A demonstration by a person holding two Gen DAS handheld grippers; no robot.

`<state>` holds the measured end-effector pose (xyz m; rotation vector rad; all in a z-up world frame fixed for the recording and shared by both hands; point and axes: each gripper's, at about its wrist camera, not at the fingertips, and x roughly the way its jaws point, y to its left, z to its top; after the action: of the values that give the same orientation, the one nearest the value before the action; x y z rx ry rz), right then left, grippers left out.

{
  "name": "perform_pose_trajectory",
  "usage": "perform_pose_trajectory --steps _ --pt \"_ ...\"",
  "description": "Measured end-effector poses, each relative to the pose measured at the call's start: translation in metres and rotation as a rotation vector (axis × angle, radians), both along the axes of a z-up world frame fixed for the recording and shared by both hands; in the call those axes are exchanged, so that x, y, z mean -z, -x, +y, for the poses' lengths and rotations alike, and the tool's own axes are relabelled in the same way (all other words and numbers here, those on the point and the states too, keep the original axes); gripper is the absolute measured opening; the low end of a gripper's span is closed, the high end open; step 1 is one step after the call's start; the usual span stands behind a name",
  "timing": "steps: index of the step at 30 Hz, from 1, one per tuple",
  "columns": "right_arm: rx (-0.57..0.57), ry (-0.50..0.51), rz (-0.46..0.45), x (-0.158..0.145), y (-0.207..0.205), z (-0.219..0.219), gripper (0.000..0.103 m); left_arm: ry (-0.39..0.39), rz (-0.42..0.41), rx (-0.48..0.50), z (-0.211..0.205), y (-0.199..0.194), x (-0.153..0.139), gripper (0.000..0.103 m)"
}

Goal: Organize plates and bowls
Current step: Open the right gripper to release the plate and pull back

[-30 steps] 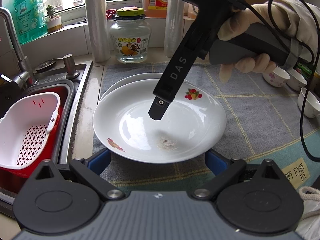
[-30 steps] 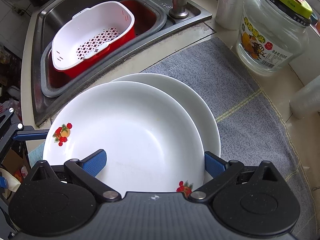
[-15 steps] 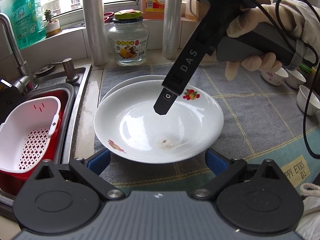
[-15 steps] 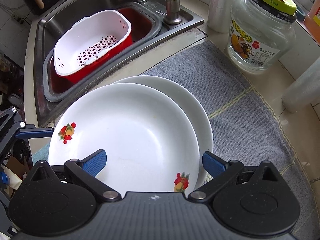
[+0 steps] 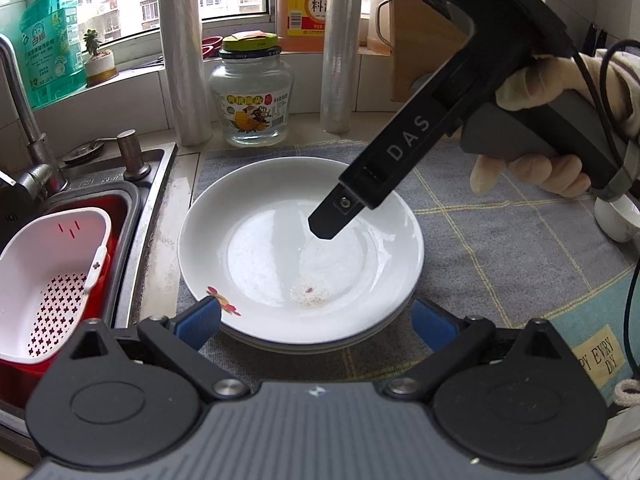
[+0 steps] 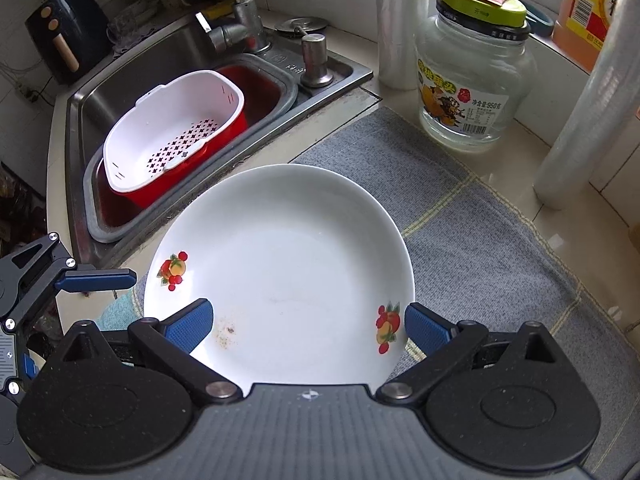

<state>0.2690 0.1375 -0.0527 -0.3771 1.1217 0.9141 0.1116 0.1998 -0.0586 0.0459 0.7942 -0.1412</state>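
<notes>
A white plate with fruit prints [image 5: 280,248] lies squarely on a second white plate whose rim [image 5: 320,346] shows just below it, on a grey mat. My left gripper [image 5: 316,322] is at the stack's near edge. Its jaws are opening, and the rim lies between the blue pads without touching them. My right gripper [image 6: 308,326] hovers open over the top plate [image 6: 288,264], one black finger [image 5: 340,216] hanging above the plate's middle, held by a gloved hand [image 5: 532,168]. A small white cup [image 5: 618,220] stands at the right.
A sink at the left holds a red basin and a white strainer basket [image 5: 52,280]. Behind the plates stand a glass jar [image 5: 252,96], two film rolls [image 5: 184,60], an orange bottle and a green detergent bottle. The grey mat [image 5: 500,256] stretches right.
The top plate, earlier offset toward me from the lower one, now sits centred on it. The right gripper has drawn up and to the right. My left gripper's pads stand a little wider.
</notes>
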Motion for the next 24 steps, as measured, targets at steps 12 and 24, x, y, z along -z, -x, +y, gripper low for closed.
perform_pose_trajectory --steps 12,24 --pt "0.138 -0.029 -0.203 -0.013 0.029 -0.021 0.103 -0.028 -0.04 0.01 0.004 -0.005 -0.003 0.102" --pt "0.367 0.028 -0.432 -0.022 0.085 -0.081 0.103 -0.001 -0.082 0.168 -0.026 -0.011 -0.006 0.102"
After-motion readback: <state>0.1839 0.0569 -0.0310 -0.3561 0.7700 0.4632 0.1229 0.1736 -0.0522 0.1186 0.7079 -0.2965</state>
